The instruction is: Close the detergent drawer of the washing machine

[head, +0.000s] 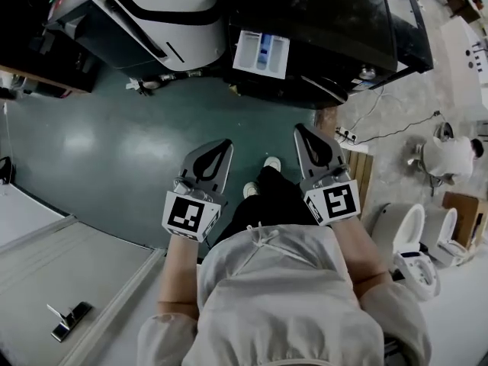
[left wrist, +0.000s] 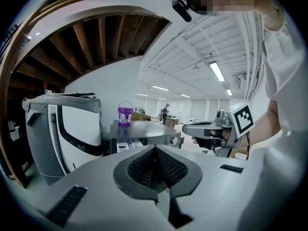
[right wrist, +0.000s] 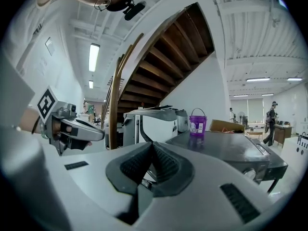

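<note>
detergent drawer (head: 261,53): light tray w/ blue middle compartment, pulled out of the front of the dark washing machine (head: 335,21), open side up, approx level. machine stands just right of white appliance (head: 164,14); drawer at corner nearest it.

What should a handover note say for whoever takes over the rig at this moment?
Left gripper: shut, empty, held in the air short of the machine.
Right gripper: shut, empty, level beside it.
Detergent drawer: pulled out from the front of the dark washing machine, white tray showing, ahead of both grippers; neither touches it.
Done: nothing yet.
Left: bring a gripper to the drawer front and push it fully in.
</note>
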